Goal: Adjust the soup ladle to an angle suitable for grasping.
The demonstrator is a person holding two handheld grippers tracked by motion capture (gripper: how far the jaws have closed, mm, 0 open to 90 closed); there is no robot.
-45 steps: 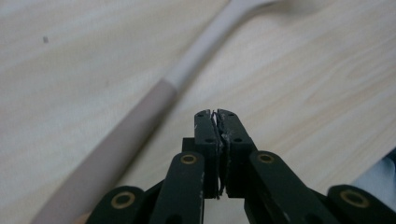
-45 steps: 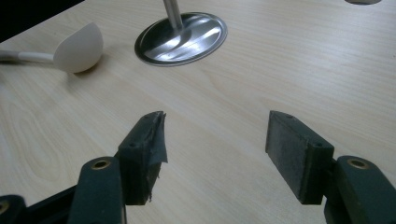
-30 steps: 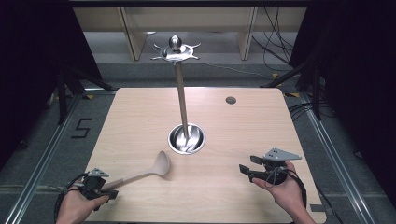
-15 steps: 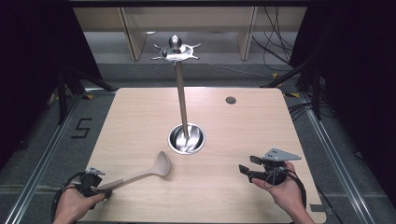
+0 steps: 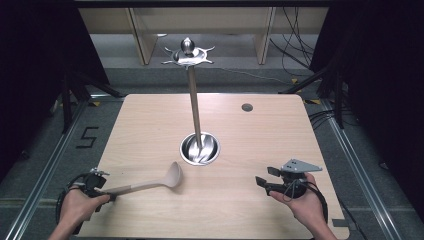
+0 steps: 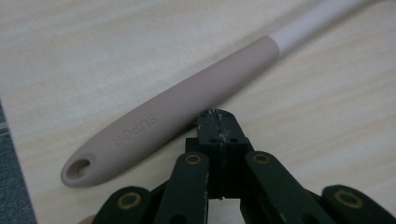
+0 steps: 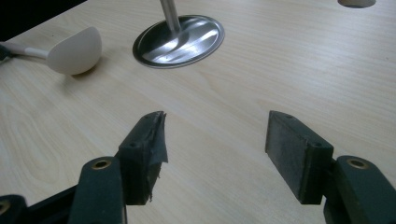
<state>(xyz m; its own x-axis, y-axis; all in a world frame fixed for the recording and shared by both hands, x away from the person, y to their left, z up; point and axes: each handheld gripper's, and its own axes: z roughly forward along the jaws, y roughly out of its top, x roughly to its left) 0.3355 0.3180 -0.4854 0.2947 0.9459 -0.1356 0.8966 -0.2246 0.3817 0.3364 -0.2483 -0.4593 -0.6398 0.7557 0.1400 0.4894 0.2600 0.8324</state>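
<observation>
**A lab recording bay, not a kitchen**

A pale wooden table (image 5: 150, 125) stands on grey carpet between metal floor rails (image 5: 45, 175), with black curtains (image 5: 35, 60) closing off both sides. Cables (image 5: 295, 55) trail across the floor behind it, near bare plywood shelving (image 5: 200, 20). A "5" (image 5: 86, 137) is taped to the floor at the table's left. A person's hands hold cabled grippers, one marked by a grey plate (image 5: 299, 165), at the near edge.
</observation>
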